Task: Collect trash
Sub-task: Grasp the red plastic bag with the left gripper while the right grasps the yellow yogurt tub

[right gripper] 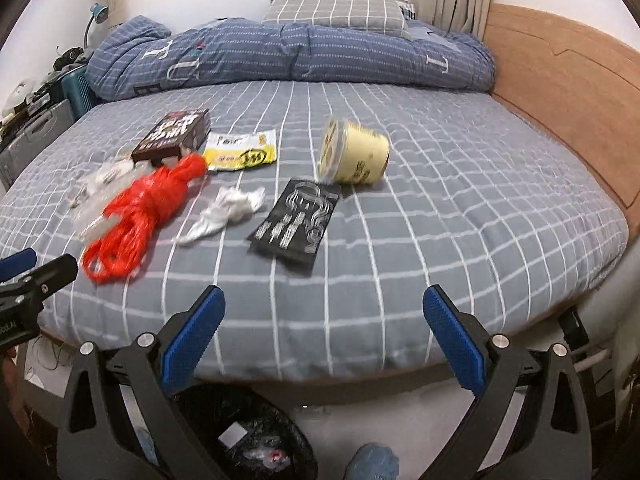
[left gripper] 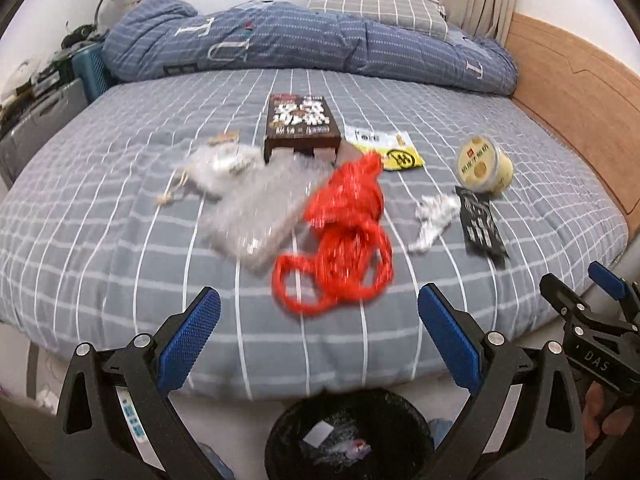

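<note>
Left tool (left gripper: 319, 334) and right tool (right gripper: 324, 330) are both spread wide with nothing gripped, held over the bed's (right gripper: 440, 240) near edge. A black bin (left gripper: 348, 436) is seen below. Red bag (left gripper: 344, 232), tissue (right gripper: 224, 212), black packet (right gripper: 296, 220) and yellow tub (right gripper: 356, 152) are scattered mid-bed.

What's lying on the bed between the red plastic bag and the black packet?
A crumpled white wrapper lies between the red plastic bag and the black packet, seen most clearly in the right wrist view.
</note>
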`<state>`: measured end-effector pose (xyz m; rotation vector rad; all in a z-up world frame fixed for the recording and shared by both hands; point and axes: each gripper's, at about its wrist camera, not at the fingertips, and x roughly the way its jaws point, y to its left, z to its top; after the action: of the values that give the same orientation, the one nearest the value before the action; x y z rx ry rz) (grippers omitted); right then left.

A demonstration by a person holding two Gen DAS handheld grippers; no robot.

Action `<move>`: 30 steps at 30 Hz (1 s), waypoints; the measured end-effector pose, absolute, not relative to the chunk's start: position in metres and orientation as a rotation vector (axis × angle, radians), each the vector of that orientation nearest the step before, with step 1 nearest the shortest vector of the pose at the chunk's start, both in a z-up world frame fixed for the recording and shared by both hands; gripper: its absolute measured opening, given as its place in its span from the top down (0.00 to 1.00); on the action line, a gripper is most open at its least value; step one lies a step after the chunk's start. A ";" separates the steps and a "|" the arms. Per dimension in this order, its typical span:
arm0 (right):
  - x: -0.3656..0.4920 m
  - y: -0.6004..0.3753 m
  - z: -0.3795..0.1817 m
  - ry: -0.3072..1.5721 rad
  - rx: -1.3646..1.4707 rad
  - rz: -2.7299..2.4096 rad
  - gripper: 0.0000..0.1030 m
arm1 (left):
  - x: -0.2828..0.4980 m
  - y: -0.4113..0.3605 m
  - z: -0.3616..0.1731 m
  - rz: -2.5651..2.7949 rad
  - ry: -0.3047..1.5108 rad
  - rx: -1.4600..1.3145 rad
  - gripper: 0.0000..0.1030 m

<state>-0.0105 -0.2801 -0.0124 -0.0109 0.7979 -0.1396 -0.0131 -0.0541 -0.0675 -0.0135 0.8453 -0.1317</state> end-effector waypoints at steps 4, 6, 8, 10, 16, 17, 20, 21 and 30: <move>0.011 -0.291 -0.012 0.797 -0.004 -0.154 0.07 | 0.008 -0.061 -0.064 -0.145 0.836 0.003 0.06; 0.022 -0.297 -0.012 0.798 0.007 -0.158 0.08 | 0.019 -0.066 -0.065 -0.154 0.839 0.025 0.06; 0.035 -0.305 -0.012 0.796 0.009 -0.169 0.10 | 0.028 -0.069 -0.068 -0.160 0.845 0.040 0.06; 0.048 -0.313 -0.011 0.790 0.017 -0.178 0.10 | 0.039 -0.073 -0.071 -0.172 0.851 0.063 0.06; 0.089 -0.335 -0.014 0.795 0.054 -0.196 0.10 | 0.065 -0.081 -0.079 -0.217 0.877 0.075 0.11; 0.097 -0.337 -0.016 0.797 0.064 -0.194 0.10 | 0.068 -0.083 -0.082 -0.221 0.885 0.082 0.13; 0.115 -0.340 -0.020 0.804 0.061 -0.196 0.10 | 0.075 -0.086 -0.087 -0.229 0.909 0.087 0.14; 0.123 -0.342 -0.021 0.806 0.065 -0.195 0.10 | 0.078 -0.088 -0.088 -0.228 0.916 0.088 0.16; 0.163 -0.348 -0.033 0.835 0.079 -0.201 0.12 | 0.094 -0.098 -0.099 -0.263 0.962 0.107 0.34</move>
<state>0.1626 -0.3483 -0.0333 0.0794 0.8353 -0.2007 0.0940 -0.0977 -0.0988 0.1071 0.9616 -0.2629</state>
